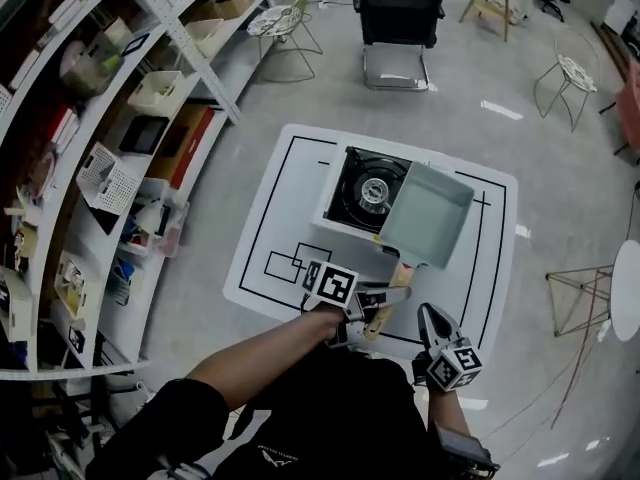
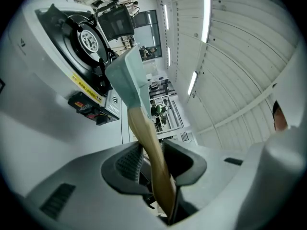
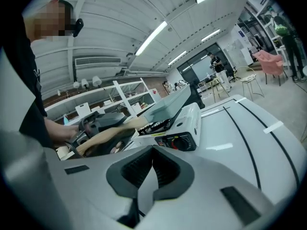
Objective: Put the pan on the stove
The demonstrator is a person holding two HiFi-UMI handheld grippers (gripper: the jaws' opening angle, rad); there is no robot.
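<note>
The person wears a black short-sleeved shirt [image 1: 300, 408] with a small white logo [image 1: 277, 455] on the front. There is a dark band [image 1: 462, 450] round the right wrist. The left gripper [image 1: 385, 301] and the right gripper [image 1: 432, 316] look alike. Each has a smooth pale grey shell, dark ribbed pads [image 2: 128, 163], and a white cube [image 1: 331, 286] printed with black square markers.

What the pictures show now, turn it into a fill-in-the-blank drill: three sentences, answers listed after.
1. The left gripper is clamped on the pan's ____ handle.
2. In the head view, the pan hangs to the ____ of the stove's burner.
3. The right gripper has ____ between its closed jaws.
Missing words: wooden; right; nothing
</note>
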